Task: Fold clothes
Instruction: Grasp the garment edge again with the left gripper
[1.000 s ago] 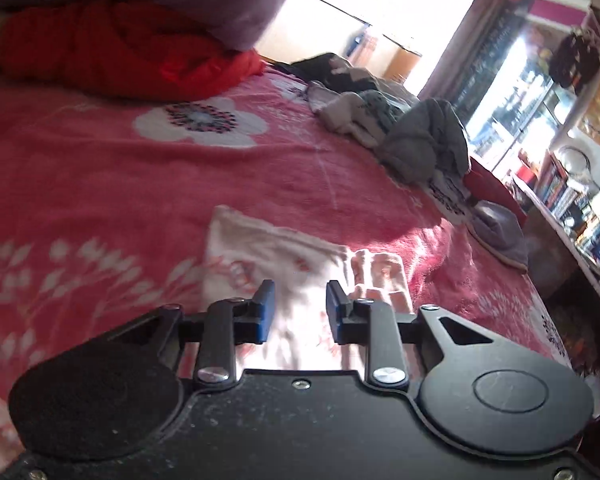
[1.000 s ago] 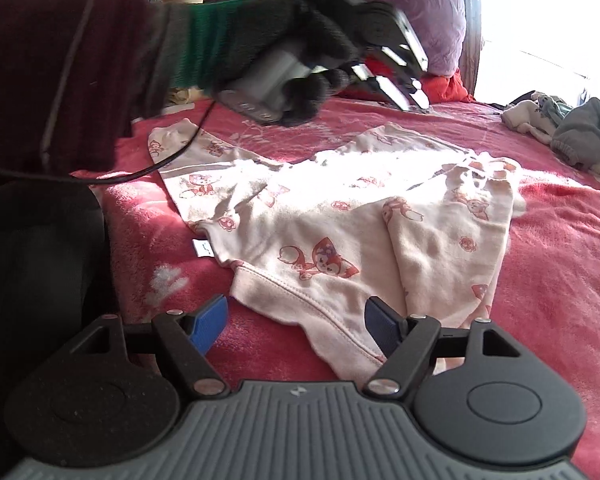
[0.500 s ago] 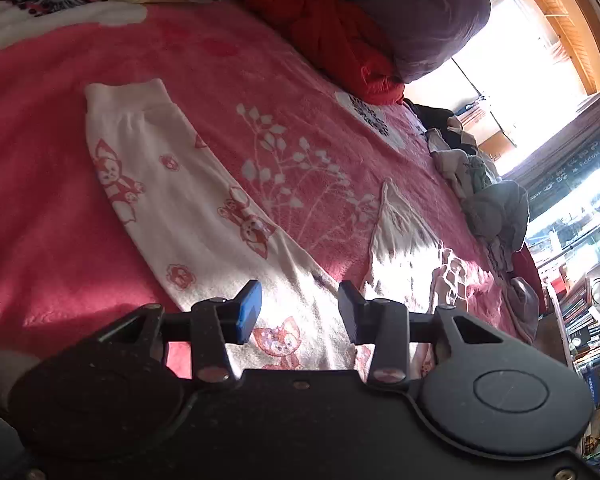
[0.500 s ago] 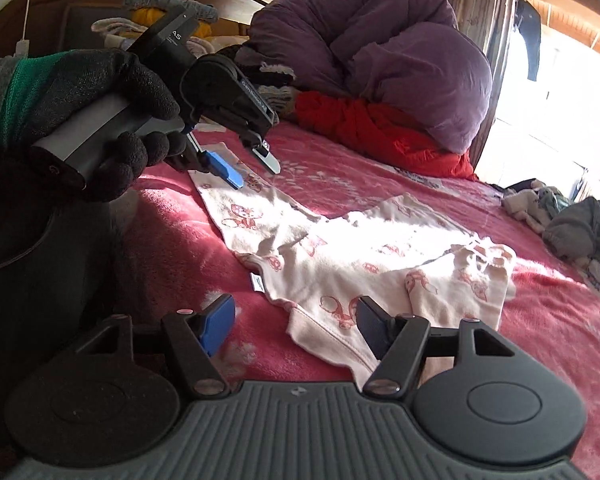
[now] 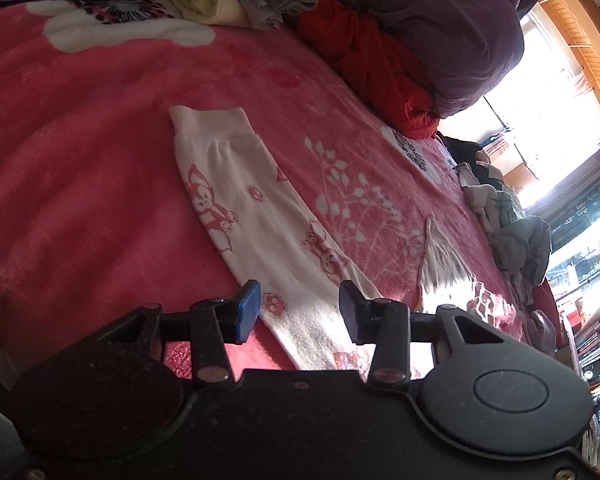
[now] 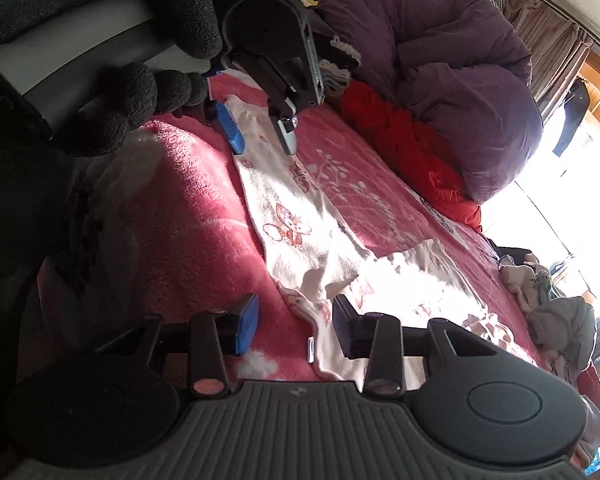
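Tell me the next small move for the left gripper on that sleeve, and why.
Probably lower the left gripper and close on the sleeve: its jaws are open, straddling the sleeve, which lies flat and unfolded on the pink blanket.

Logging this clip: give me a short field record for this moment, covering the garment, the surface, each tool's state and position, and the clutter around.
garment: pale pink printed child's garment, lying spread out, not yet folded
sleeve: long sleeve stretched out flat, cuff at the far end
surface: pink floral blanket
left tool: left tool open, over the sleeve, gripping nothing
right tool: right tool open, over the garment's near edge, gripping nothing
clutter: purple duvet, red fabric, clothes pile
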Action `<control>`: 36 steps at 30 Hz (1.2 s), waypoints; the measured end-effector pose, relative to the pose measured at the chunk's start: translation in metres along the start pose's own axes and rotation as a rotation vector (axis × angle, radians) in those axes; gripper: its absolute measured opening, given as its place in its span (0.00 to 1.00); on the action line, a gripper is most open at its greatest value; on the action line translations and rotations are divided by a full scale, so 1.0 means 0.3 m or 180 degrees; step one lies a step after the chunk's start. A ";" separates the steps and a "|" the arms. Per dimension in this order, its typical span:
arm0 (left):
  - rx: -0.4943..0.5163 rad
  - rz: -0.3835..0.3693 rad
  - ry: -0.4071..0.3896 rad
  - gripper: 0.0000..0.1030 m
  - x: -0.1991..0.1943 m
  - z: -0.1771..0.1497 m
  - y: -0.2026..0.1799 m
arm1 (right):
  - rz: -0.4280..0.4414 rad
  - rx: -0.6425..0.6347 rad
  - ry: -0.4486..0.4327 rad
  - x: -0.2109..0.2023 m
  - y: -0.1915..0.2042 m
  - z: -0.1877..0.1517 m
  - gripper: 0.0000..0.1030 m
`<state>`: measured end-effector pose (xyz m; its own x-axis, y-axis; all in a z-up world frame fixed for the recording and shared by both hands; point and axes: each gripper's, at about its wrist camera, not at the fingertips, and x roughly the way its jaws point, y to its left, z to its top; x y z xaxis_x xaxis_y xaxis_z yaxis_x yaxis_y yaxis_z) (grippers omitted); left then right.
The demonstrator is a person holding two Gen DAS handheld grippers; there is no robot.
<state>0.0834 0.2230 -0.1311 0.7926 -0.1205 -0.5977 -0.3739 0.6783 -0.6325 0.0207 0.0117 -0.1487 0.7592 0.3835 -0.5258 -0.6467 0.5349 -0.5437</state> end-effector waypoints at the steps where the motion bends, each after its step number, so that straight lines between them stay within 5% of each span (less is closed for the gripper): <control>1: 0.0028 -0.0027 0.0002 0.40 0.001 -0.001 -0.001 | -0.0028 -0.0023 0.0015 0.010 0.001 0.003 0.40; 9: 0.0166 -0.0146 0.0078 0.40 0.028 -0.014 -0.025 | -0.0170 -0.0848 0.0301 0.060 0.081 0.001 0.33; 21: -0.0015 -0.0331 -0.0031 0.40 0.007 0.013 -0.002 | -0.0442 -0.1160 0.0252 0.135 0.134 0.011 0.31; 26: 0.0111 -0.0568 -0.0002 0.40 -0.001 0.024 -0.063 | -0.0361 -0.0857 0.0182 0.120 0.086 0.026 0.24; 28: 0.0267 -0.0655 0.0021 0.40 0.007 0.044 -0.117 | -0.0279 -0.0581 0.0115 0.106 0.051 0.036 0.07; 36: 0.1350 -0.0536 0.0377 0.39 0.251 0.111 -0.451 | 0.0042 0.0818 -0.0185 0.042 -0.119 0.018 0.06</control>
<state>0.2097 0.1463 -0.0742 0.7557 -0.3193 -0.5718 0.0044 0.8755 -0.4831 0.0537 0.0015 -0.1322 0.7585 0.4303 -0.4893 -0.6225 0.7005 -0.3490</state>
